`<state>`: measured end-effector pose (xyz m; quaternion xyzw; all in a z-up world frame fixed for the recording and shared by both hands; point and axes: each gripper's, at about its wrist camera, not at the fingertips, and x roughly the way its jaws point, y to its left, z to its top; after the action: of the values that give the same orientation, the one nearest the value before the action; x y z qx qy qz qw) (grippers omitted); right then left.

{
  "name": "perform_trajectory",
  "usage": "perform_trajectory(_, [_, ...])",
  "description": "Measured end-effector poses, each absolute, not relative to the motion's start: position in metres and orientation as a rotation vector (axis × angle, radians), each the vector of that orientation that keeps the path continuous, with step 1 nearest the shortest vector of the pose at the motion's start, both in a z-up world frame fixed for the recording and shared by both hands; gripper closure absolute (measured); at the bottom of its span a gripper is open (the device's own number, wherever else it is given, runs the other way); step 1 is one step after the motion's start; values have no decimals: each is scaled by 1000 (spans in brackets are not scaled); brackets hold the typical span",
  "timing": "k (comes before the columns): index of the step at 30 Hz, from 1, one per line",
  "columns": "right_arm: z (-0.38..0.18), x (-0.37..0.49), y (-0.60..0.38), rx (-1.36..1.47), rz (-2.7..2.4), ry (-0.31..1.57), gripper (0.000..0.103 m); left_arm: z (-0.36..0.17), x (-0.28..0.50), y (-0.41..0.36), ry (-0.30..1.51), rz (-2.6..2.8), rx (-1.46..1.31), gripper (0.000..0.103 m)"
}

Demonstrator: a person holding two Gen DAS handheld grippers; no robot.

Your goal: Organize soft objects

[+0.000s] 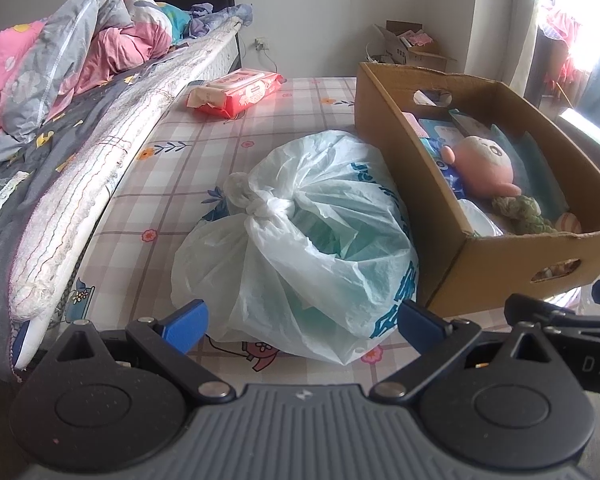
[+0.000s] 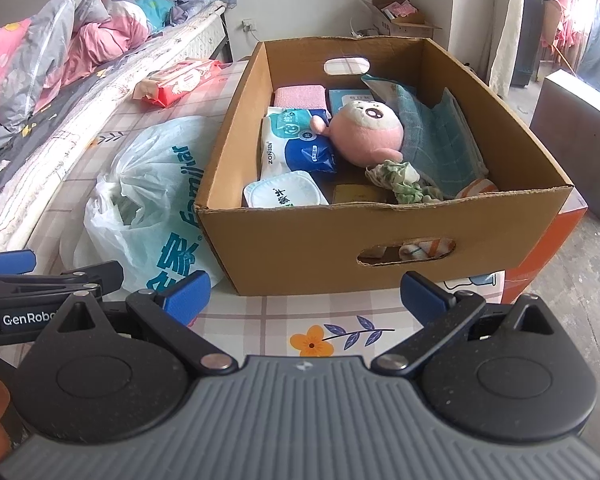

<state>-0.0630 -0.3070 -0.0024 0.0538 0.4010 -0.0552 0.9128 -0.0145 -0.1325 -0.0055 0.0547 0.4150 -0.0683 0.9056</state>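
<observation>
A knotted white plastic bag (image 1: 300, 240) with blue print lies on the checked table cloth (image 1: 220, 136), left of a cardboard box (image 1: 512, 264). The bag also shows in the right wrist view (image 2: 148, 200). The box (image 2: 300, 248) holds a pink plush toy (image 2: 360, 132), tissue packs (image 2: 300, 148), a teal cloth (image 2: 440, 132), a pink cloth (image 2: 300, 96) and a green knitted piece (image 2: 404, 180). My left gripper (image 1: 302, 324) is open and empty just in front of the bag. My right gripper (image 2: 306, 298) is open and empty in front of the box.
A red wet-wipe pack (image 1: 236, 94) lies at the far side of the table. A bed with rumpled pink and grey bedding (image 1: 72, 64) runs along the left. Another open carton (image 1: 412, 46) stands on the floor by the far wall.
</observation>
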Motion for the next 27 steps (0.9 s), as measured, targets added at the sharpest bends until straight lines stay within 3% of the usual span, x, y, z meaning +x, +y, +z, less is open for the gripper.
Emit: perform_trajectory(27, [-5,-62,-307,105,-112,830,1,-8,-13,-132,866,-137,112,2])
